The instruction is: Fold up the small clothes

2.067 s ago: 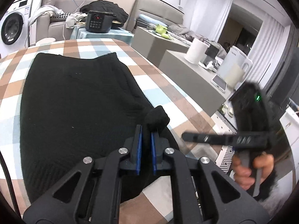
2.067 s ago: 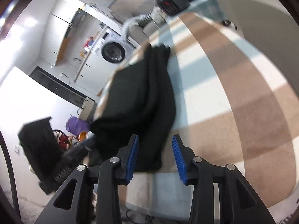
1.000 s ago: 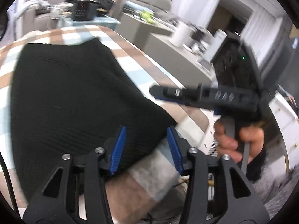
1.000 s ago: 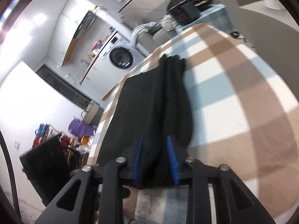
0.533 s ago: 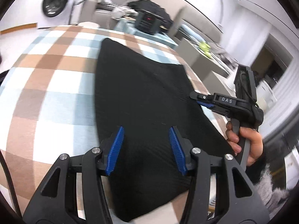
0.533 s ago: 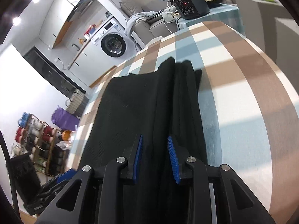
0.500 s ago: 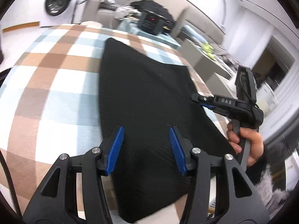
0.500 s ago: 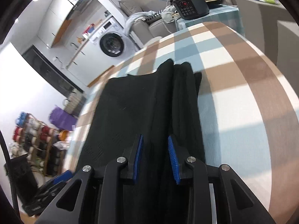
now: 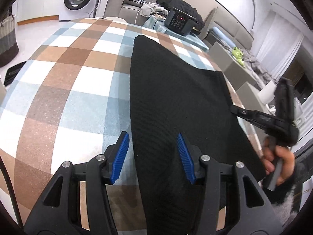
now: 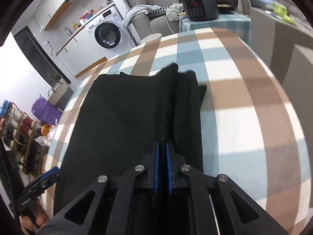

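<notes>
A black knit garment (image 9: 176, 101) lies spread on the checked tablecloth (image 9: 74, 82). My left gripper (image 9: 152, 154) is open, its blue pads straddling the garment's near left edge, holding nothing. My right gripper (image 10: 162, 152) is shut on a raised fold of the black garment (image 10: 125, 113) near its right side. In the left wrist view the right gripper (image 9: 232, 109) shows at the garment's right edge, held by a hand. In the right wrist view the left gripper (image 10: 43, 178) shows at the lower left.
A black cooker (image 9: 179, 22) stands on a small table beyond the far edge, also in the right wrist view (image 10: 201, 7). A washing machine (image 10: 107, 34) and sofa with clothes (image 9: 125, 2) are behind. Grey cabinets (image 9: 230, 62) stand to the right.
My left gripper let go of the garment's corner, opened and moved left to the near left edge. My right gripper closed on a fold at the garment's right side.
</notes>
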A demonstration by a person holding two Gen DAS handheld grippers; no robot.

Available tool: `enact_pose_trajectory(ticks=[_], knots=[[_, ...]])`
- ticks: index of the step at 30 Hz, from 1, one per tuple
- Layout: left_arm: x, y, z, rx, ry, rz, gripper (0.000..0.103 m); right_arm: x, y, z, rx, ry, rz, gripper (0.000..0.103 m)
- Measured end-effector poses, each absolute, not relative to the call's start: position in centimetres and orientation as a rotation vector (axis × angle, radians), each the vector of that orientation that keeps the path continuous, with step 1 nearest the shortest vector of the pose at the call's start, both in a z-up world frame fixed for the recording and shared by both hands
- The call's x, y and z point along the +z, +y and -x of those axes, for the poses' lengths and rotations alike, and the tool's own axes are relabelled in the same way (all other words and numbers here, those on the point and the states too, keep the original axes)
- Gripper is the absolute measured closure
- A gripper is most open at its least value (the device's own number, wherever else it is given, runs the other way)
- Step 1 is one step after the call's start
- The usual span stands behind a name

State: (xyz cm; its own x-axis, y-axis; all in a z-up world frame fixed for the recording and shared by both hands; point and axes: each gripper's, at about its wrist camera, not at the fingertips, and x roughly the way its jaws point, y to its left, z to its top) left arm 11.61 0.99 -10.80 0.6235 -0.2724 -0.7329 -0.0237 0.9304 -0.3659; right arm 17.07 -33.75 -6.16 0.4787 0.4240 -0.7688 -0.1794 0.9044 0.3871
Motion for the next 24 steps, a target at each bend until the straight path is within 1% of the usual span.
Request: enact_pose_trajectory(ticks=[5, 13, 24], knots=[[-11.0, 0.5, -11.5, -0.145, 0.899, 0.368, 0.055, -6.5, -34.7, -13.0, 0.469, 1.032, -0.337, 0.084], [-11.3, -0.5, -10.7, -0.163, 0.909, 0.344, 0.055, -6.5, -35.4, -7.8, 0.475, 1.028, -0.384, 0.083], [-11.0, -0.6, -8.2, -0.205, 0.876, 0.306, 0.054, -6.4, -34.7, -6.2, 0.451, 1.004, -0.303, 0.081]])
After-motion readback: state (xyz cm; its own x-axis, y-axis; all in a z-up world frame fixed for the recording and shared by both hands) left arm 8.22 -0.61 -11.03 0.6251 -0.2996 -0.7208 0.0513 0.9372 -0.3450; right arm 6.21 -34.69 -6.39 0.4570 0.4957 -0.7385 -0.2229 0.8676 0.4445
